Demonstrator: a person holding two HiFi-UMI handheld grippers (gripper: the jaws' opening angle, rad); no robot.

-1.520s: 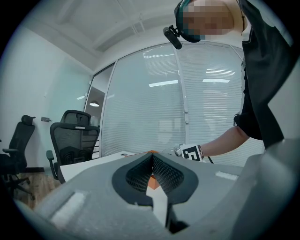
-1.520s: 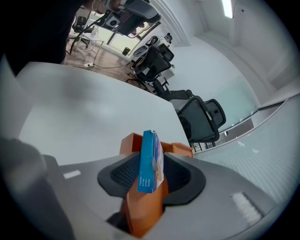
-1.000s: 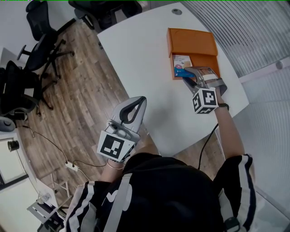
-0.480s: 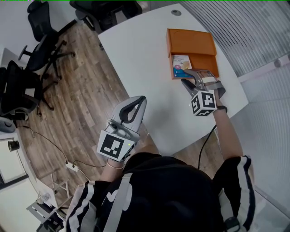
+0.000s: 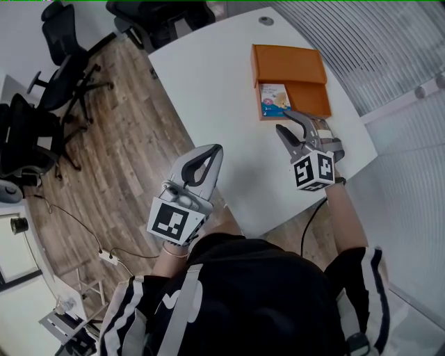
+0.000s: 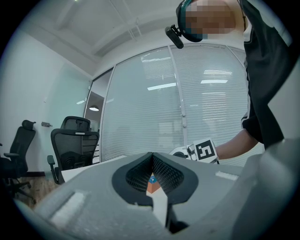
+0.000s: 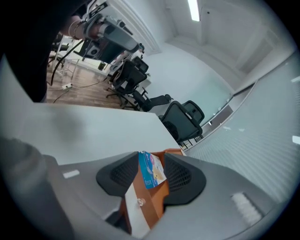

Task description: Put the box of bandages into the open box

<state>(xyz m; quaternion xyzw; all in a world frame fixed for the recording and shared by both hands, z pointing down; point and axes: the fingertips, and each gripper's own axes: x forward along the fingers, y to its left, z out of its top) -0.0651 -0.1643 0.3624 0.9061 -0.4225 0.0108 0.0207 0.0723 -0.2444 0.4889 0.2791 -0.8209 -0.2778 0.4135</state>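
The open orange box (image 5: 290, 74) lies at the far right of the white table (image 5: 222, 90). Inside it, at its near left corner, rests the bandage box (image 5: 274, 99), white and blue. My right gripper (image 5: 288, 122) is open just short of the orange box, with nothing held; in the right gripper view the bandage box (image 7: 151, 169) and orange box (image 7: 152, 204) show between its spread pads (image 7: 117, 176). My left gripper (image 5: 217, 149) is shut and empty, near the table's front left edge. In the left gripper view its tips (image 6: 152, 157) meet.
Black office chairs (image 5: 59, 49) stand on the wooden floor (image 5: 111, 160) to the left. A power strip and cable (image 5: 108, 256) lie on the floor. A glass wall with blinds (image 5: 375, 49) runs past the table's right edge. A round grommet (image 5: 266, 20) sits at the table's far end.
My right gripper has drawn back toward the person, away from the bandage box, which stays lying in the orange box. The left gripper has barely moved.
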